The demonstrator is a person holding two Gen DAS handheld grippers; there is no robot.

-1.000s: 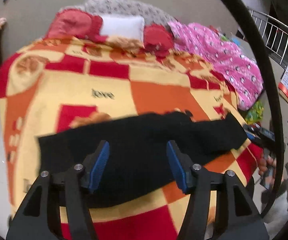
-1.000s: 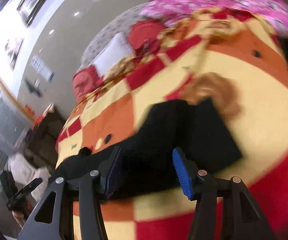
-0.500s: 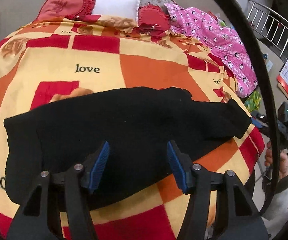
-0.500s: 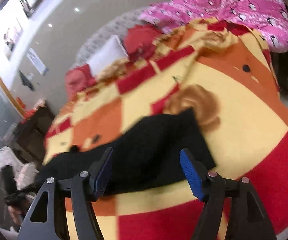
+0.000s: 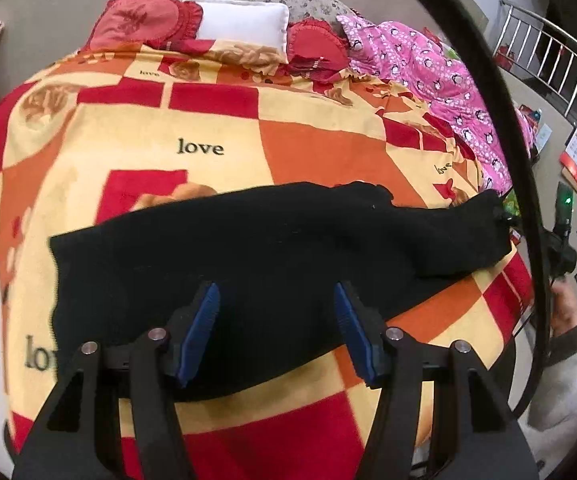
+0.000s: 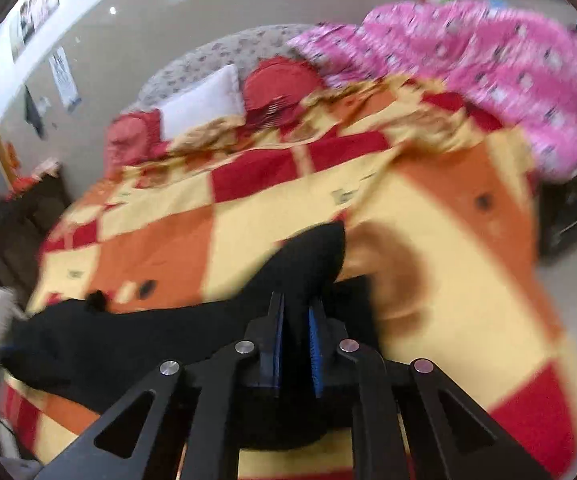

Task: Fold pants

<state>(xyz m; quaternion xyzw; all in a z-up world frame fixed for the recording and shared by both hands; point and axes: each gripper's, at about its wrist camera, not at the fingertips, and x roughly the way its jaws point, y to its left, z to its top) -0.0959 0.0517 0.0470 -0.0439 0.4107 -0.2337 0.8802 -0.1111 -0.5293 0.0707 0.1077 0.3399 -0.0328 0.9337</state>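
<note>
Black pants (image 5: pixel 272 240) lie stretched across a red, orange and yellow checked blanket (image 5: pixel 328 144) on a bed. My left gripper (image 5: pixel 276 320) is open and empty, hovering over the pants' near edge. In the right wrist view my right gripper (image 6: pixel 296 340) is shut on one end of the pants (image 6: pixel 308 264) and lifts that cloth up off the blanket (image 6: pixel 448 240). The rest of the pants (image 6: pixel 128 340) trails to the left. This view is blurred by motion.
Red cushions (image 5: pixel 140 24) and a white pillow (image 5: pixel 244 24) lie at the head of the bed. A pink quilt (image 5: pixel 440 76) is heaped at the right side. A metal railing (image 5: pixel 544 64) stands beyond it. A dark cabinet (image 6: pixel 20 216) stands left of the bed.
My right gripper has closed on the end of the pants and raised it. My left gripper stayed open and drew back slightly over the pants.
</note>
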